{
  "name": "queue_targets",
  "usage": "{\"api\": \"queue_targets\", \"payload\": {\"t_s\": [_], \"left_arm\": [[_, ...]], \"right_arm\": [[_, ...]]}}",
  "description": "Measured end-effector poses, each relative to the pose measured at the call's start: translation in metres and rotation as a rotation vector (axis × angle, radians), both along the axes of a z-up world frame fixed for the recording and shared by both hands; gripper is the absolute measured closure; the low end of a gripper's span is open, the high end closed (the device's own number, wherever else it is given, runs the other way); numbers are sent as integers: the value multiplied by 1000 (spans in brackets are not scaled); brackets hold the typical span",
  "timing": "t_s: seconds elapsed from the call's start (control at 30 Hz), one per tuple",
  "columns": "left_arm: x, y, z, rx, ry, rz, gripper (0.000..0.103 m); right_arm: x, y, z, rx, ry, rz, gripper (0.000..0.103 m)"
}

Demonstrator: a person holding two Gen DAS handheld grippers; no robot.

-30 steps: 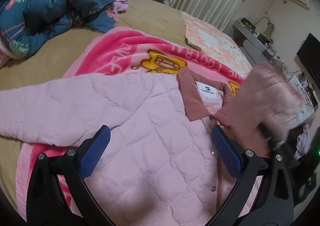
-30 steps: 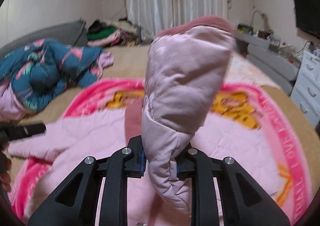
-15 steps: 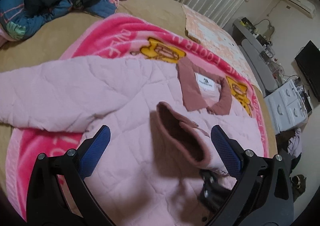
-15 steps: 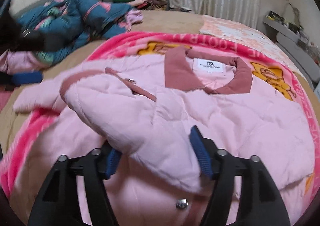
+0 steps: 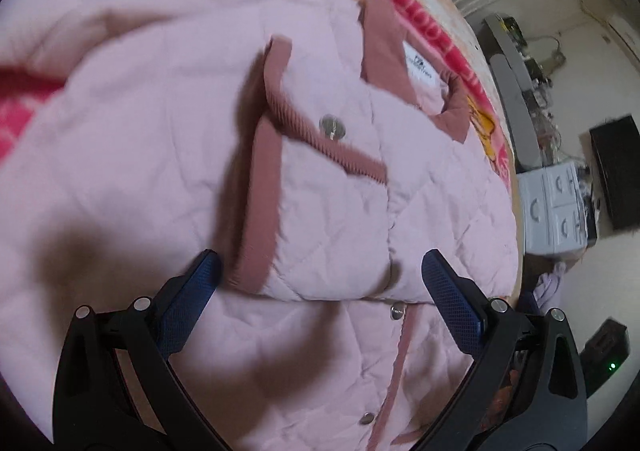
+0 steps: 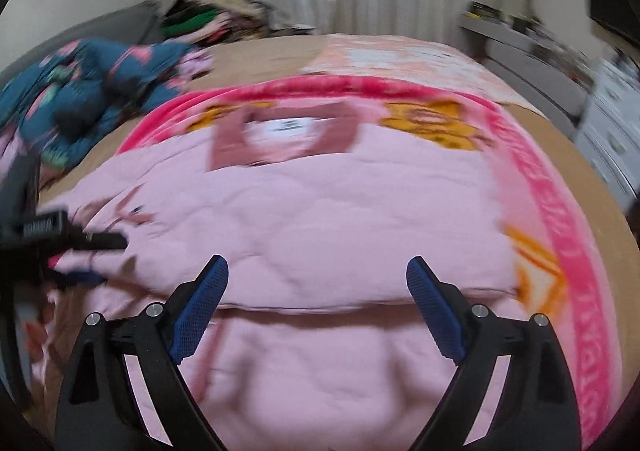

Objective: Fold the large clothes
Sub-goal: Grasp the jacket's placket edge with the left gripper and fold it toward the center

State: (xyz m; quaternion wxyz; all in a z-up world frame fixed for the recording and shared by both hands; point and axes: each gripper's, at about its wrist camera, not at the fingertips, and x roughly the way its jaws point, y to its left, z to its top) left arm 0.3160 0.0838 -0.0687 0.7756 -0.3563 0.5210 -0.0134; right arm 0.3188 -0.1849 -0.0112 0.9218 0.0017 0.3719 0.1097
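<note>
A pale pink quilted jacket (image 5: 120,131) lies front up on the bed, its dusty-rose collar (image 5: 384,47) at the far end. One sleeve (image 5: 332,211) is folded across the chest, and its rose cuff (image 5: 260,187) lies just beyond my left gripper (image 5: 320,263). That gripper is open and hovers low over the cuff end with nothing pinched. My right gripper (image 6: 318,265) has its jaws opening, wide apart above the jacket (image 6: 320,211), and no cloth is between the pads. The left gripper (image 6: 72,239) shows as a dark blur at the left edge of the right wrist view.
A bright pink cartoon blanket (image 6: 560,211) lies under the jacket on the tan bed. A blue floral quilt (image 6: 80,91) is heaped at the far left, with a clothes pile (image 6: 208,19) behind it. White drawers (image 5: 556,207) stand beside the bed on the right.
The right gripper let go of the raised sleeve, which now lies folded across the chest, and pulled back with its jaws wide. The left gripper dropped down close to the cuff.
</note>
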Motion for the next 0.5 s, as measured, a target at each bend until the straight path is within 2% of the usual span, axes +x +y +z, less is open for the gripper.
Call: {"api": "queue_targets", "payload": {"t_s": [0.07, 0.13, 0.2, 0.23, 0.3, 0.37, 0.5], "left_arm": [[2, -5, -1, 35, -10, 21, 10], [8, -10, 4, 77, -44, 22, 16], [13, -16, 12, 156, -67, -2, 36], [16, -20, 17, 187, -87, -22, 43], [20, -24, 22, 222, -118, -53, 69], [23, -25, 29, 264, -134, -66, 83], [27, -14, 63, 318, -248, -101, 87]], "right_arm": [[1, -26, 3, 34, 3, -63, 13], [1, -45, 5, 54, 4, -105, 15], [1, -62, 7, 62, 3, -142, 17], [0, -67, 8, 66, -1, -153, 17], [-1, -81, 9, 76, -5, -189, 18], [1, -92, 10, 100, -1, -209, 19], [2, -102, 13, 115, -7, -229, 20]]}}
